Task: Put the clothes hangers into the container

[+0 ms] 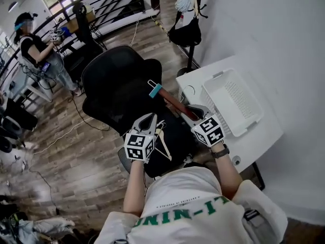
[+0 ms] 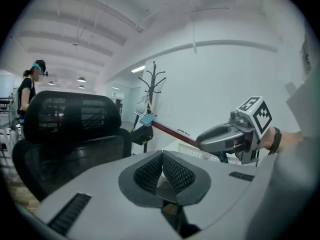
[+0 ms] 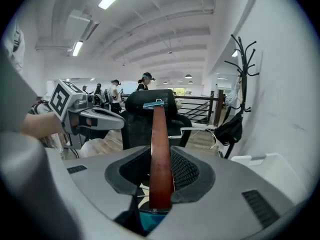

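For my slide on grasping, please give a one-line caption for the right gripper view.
Right gripper clamped on a red-brown hanger, its blue-tipped end pointing toward a black office chair.

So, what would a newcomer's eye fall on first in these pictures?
The brown hanger with its blue clip, clamped in the right gripper, sticks out over the black office chair. The left gripper seems to hold a pale hanger. To the right, a white basket waits empty on the white table.
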Tool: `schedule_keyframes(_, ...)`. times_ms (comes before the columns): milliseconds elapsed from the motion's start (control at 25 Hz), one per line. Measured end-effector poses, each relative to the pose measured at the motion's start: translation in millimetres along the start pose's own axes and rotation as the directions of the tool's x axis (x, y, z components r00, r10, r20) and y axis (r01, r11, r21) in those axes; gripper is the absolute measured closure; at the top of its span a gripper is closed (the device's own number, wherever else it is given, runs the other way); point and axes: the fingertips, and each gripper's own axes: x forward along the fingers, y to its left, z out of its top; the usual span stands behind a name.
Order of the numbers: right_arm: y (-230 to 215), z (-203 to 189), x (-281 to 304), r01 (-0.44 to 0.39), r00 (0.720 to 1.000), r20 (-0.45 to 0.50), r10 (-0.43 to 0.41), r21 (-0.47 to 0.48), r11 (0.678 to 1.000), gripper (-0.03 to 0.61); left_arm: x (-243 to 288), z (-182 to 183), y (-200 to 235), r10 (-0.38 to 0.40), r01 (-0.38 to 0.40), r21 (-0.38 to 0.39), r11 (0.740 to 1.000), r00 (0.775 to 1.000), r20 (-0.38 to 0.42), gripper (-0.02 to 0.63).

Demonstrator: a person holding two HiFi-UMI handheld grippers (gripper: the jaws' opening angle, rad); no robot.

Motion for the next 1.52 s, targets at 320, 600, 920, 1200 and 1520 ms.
schedule_keyframes(320,-95.9,-24.4,-86.0,0.206,0.978,-0.015,-0.206,0.078,0.975,0.44,89.6,30.2,-96.1,-0.245,0.246,0.097,0.965,0.969,-0.019,0.599)
schedule_keyframes(600,-177.1,-72.6,-152.1,0.354,0.928,-0.15,-0.34,0.079,0.932,0.44,149.2,45.6,-171.9,-0.387,0.391,0.147,0.908,0.92,-0.057,0.599)
schedule_keyframes(920,-221.8,-138.1,-163.2,0.324,0.874,-0.387,-0.294,0.014,0.946,0.44,186.7,58.4,-212.7,-0.46,0.466,0.145,0.873,0.885,-0.076,0.599)
schedule_keyframes(1200,-257.2,-196.7,-114.5,0.233,0.803,-0.562,-0.197,-0.008,0.972,0.44,212.4,56.5,-211.4,-0.456,0.465,0.12,0.877,0.885,-0.095,0.6)
schedule_keyframes(1520,-269.7,-268.7,-66.7,0.148,0.705,-0.706,-0.059,0.066,0.987,0.44,229.2,48.1,-212.8,-0.487,0.5,0.159,0.852,0.866,-0.112,0.599)
